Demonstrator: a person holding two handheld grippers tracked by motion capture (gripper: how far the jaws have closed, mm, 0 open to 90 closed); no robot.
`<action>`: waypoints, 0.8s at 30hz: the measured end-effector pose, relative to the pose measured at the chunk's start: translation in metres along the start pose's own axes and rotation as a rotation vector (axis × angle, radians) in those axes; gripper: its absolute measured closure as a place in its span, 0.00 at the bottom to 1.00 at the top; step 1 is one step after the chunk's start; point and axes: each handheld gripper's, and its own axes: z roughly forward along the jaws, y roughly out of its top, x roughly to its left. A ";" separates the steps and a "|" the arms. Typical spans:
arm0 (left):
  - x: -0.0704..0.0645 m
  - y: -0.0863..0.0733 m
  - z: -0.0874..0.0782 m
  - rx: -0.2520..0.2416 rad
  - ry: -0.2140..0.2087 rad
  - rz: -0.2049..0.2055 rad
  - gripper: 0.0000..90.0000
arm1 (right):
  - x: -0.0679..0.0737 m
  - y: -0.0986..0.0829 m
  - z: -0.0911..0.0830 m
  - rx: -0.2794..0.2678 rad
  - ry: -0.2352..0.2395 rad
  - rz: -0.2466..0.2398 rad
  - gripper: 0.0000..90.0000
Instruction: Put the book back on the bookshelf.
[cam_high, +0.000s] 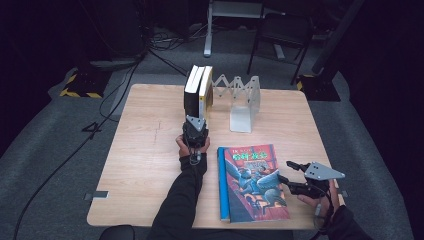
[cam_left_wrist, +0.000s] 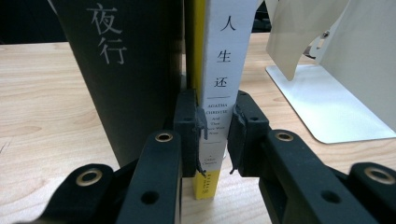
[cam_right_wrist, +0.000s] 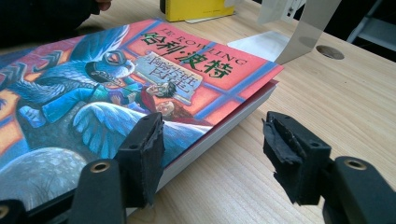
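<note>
High view: left hand-held gripper (cam_high: 195, 125) clamped on white-spined book (cam_left_wrist: 219, 93), upright beside black book (cam_left_wrist: 126, 79) at table (cam_high: 145, 150) far edge. Right hand-held gripper (cam_right_wrist: 212, 154) gaping at colourful book (cam_right_wrist: 116, 102), flat. Shelving step; next likely release, then lift that one.

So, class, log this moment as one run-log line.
left tool: shut on white book | right tool: open, at red book edge | red book: flat on table | bookend: upright

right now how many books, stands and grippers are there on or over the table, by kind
upright books: 2
flat book: 1
bookend stand: 1
grippers: 2, left gripper and right gripper
total: 6
</note>
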 end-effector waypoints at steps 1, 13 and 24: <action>0.001 0.000 0.000 -0.001 -0.008 -0.005 0.82 | 0.000 0.000 0.000 0.002 -0.003 -0.001 0.43; 0.012 -0.011 -0.008 0.056 -0.077 0.054 0.79 | 0.001 0.001 -0.001 -0.003 -0.001 -0.002 0.42; 0.007 -0.005 0.009 0.073 -0.029 0.066 0.83 | 0.000 0.001 -0.001 0.000 -0.007 0.001 0.43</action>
